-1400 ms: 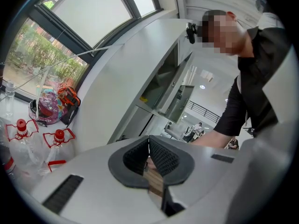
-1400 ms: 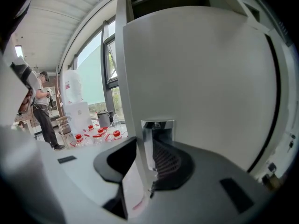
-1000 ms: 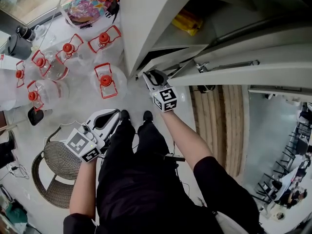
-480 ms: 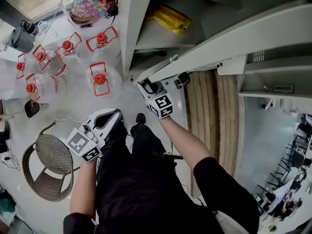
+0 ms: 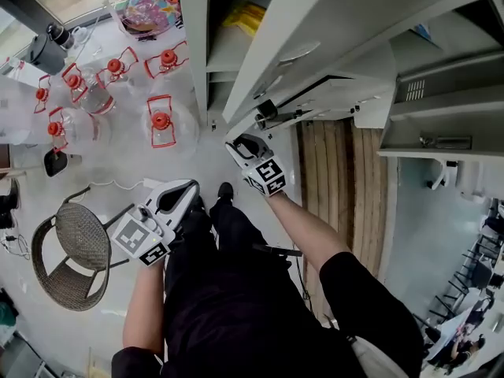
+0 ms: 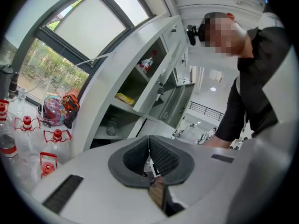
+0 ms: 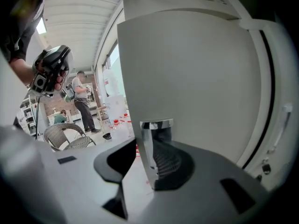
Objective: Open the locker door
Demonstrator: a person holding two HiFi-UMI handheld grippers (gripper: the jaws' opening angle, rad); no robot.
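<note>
In the head view the grey locker door [image 5: 315,30] stands swung out from the locker [image 5: 195,61], baring shelves and a yellow packet [image 5: 248,16]. My right gripper [image 5: 246,142] is at the door's lower free edge. The right gripper view shows the door [image 7: 196,78] filling the frame, and its chrome handle [image 7: 156,124] sits between the jaws of my right gripper [image 7: 149,146], which is shut on it. My left gripper [image 5: 179,194] hangs beside the person's leg, away from the locker. Its pads meet with nothing between them [image 6: 149,146], and the open locker [image 6: 131,97] lies ahead of it.
Several water bottles with red caps [image 5: 161,120] stand on the floor left of the locker. A wicker chair [image 5: 67,254] is at the lower left. More locker doors [image 5: 441,132] line the right, above a wooden-slat strip [image 5: 346,179]. Two people [image 7: 81,99] are far off.
The door has swung further out with my right gripper on its handle, and more of the shelves shows. My left gripper stays by the leg.
</note>
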